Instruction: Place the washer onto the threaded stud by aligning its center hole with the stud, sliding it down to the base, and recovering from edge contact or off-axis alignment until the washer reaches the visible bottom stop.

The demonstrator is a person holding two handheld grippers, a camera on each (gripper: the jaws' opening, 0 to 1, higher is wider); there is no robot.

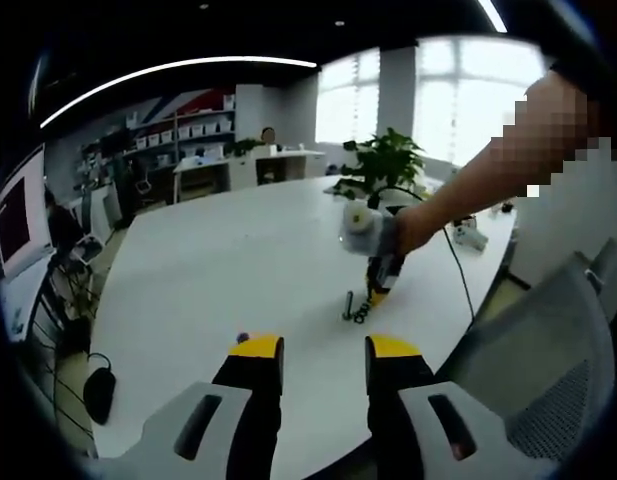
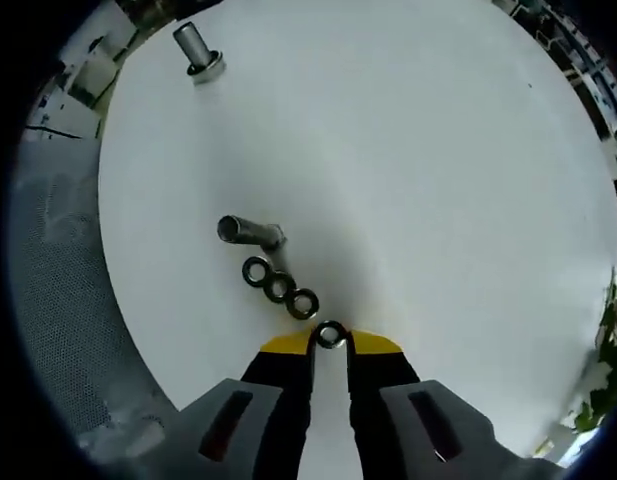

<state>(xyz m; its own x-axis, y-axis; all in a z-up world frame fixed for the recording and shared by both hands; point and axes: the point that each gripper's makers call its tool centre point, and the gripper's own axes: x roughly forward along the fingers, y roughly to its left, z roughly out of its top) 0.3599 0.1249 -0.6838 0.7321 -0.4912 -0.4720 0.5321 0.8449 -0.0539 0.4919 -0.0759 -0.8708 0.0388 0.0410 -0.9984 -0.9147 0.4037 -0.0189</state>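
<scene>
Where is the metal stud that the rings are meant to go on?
In the right gripper view the stud stands on the white table, just beyond a row of three washers, ahead of the right gripper.

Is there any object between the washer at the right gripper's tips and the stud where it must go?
Yes. In the right gripper view, three other washers lie in a row on the table, between the washer at the right gripper tips and the stud.
</scene>
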